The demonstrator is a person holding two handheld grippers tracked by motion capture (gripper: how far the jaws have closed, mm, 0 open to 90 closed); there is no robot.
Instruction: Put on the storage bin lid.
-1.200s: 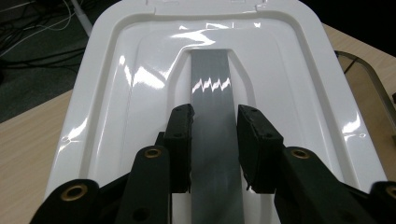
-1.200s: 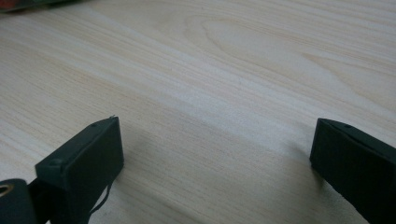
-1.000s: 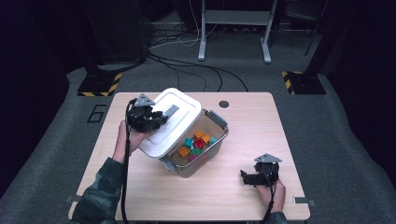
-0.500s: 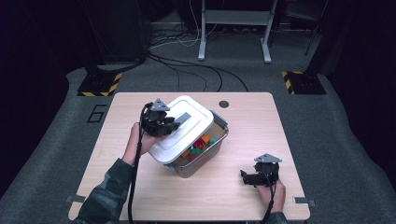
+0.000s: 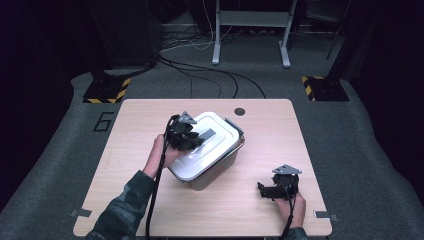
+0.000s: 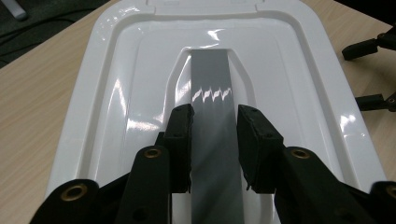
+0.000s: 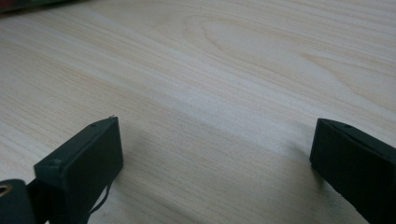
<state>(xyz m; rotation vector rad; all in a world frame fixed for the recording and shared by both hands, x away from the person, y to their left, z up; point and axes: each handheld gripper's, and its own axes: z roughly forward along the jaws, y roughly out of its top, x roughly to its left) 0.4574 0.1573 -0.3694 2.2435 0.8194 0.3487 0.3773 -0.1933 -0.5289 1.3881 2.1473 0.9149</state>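
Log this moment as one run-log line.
left gripper: jaws shut on lid handle | lid: on box | right gripper: open, on table

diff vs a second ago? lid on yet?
The left gripper, shut on the lid's grey handle, swung the white lid rightward and down over the bin; the coloured blocks are now covered. The right gripper stayed open on the table; the bin kept its place.

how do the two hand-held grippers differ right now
The left hand-held gripper is shut on the grey handle of the white lid; the right hand-held gripper stands wide open with nothing between its jaws. The left sits over the storage box, the right low over bare table. Both are black.
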